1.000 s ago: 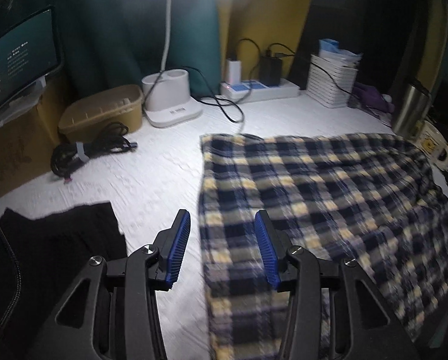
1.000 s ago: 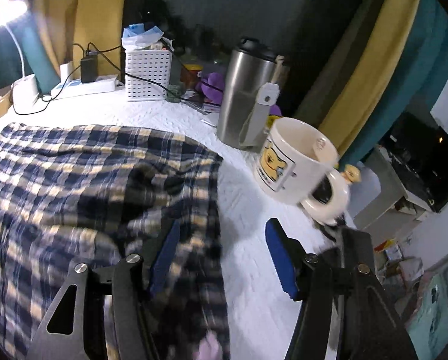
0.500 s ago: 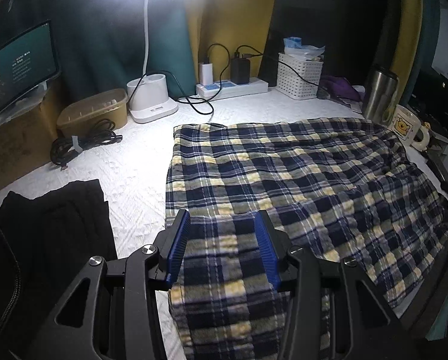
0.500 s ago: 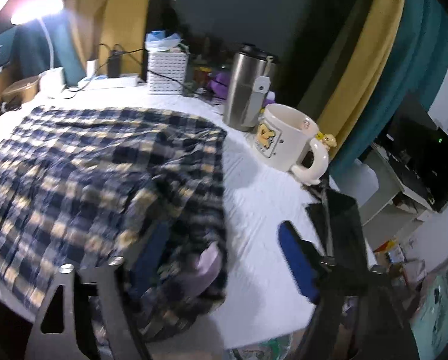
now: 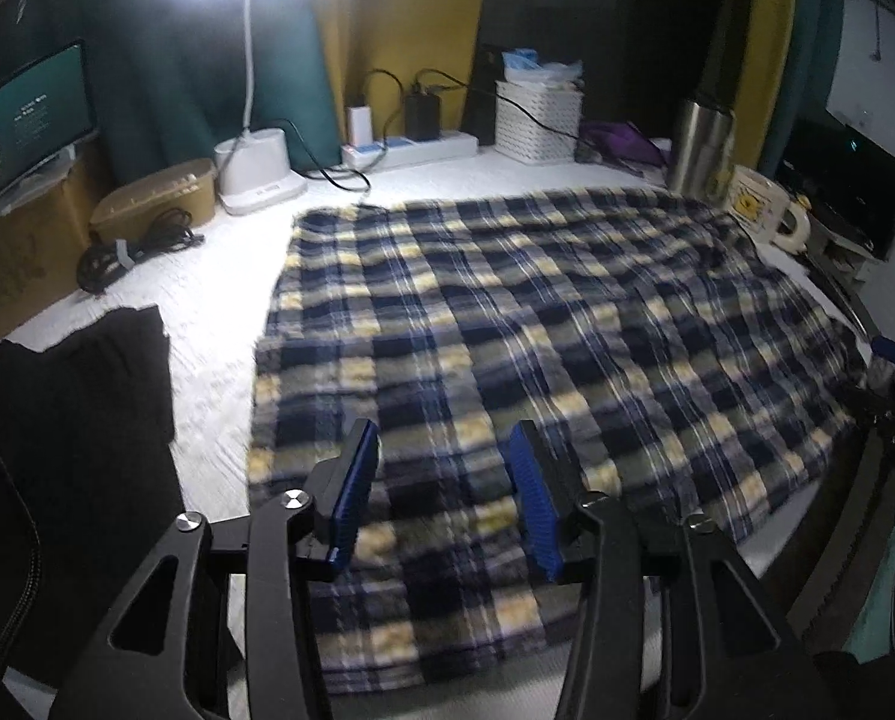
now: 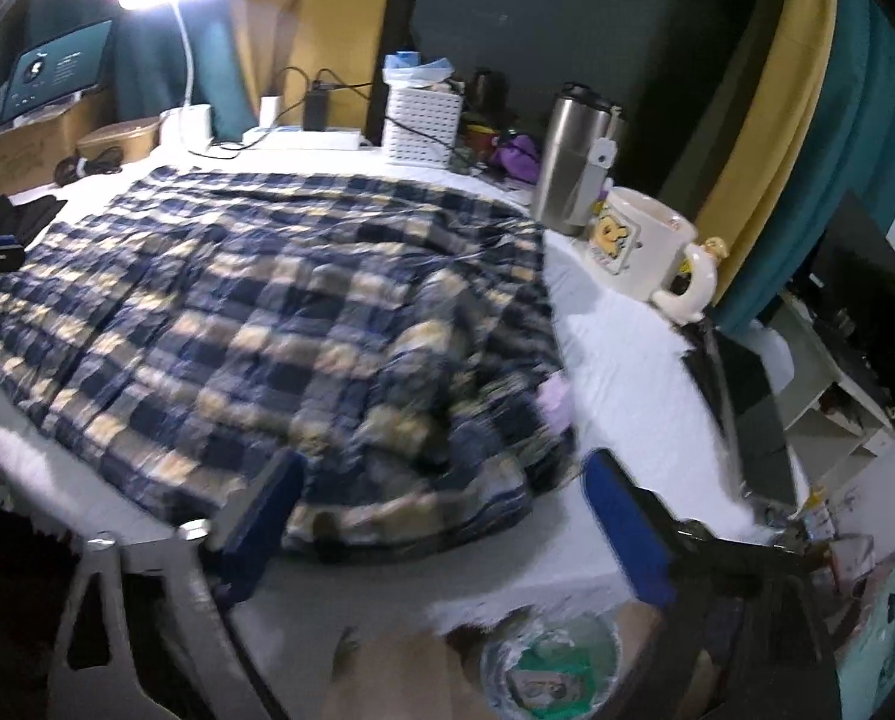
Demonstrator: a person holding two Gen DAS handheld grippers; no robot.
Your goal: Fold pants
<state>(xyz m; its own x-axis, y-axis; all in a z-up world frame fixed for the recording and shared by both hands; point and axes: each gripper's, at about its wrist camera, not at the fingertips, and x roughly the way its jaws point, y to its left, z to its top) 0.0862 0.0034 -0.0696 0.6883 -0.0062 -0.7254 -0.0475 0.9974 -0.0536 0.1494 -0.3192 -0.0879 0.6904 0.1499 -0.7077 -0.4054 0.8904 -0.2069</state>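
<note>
So I've got the plaid pants point(image 5: 537, 324) spread flat across the white desk point(image 5: 219, 312), filling the middle and right of the left wrist view. Looks to me like one fold is already in and I'm between folds, letting go of the cloth.

Left gripper point(image 5: 441, 492) sits low center in its frame, jaws opening, hanging over the near edge of the pants with nothing pinched between the pads. Right gripper point(image 6: 441, 516) is at the bottom of its view, jaws opening up wide, with the bunched near-right corner of the pants just ahead of them but not clamped.

Next move, I reckon: get both grippers onto one end of the pants and carry it over to the other. That corner by the right gripper is lumpy, so it probably wants smoothing first. The mug point(image 6: 645, 252) sits close to the pants' right edge, so I'd watch my swing.
</note>
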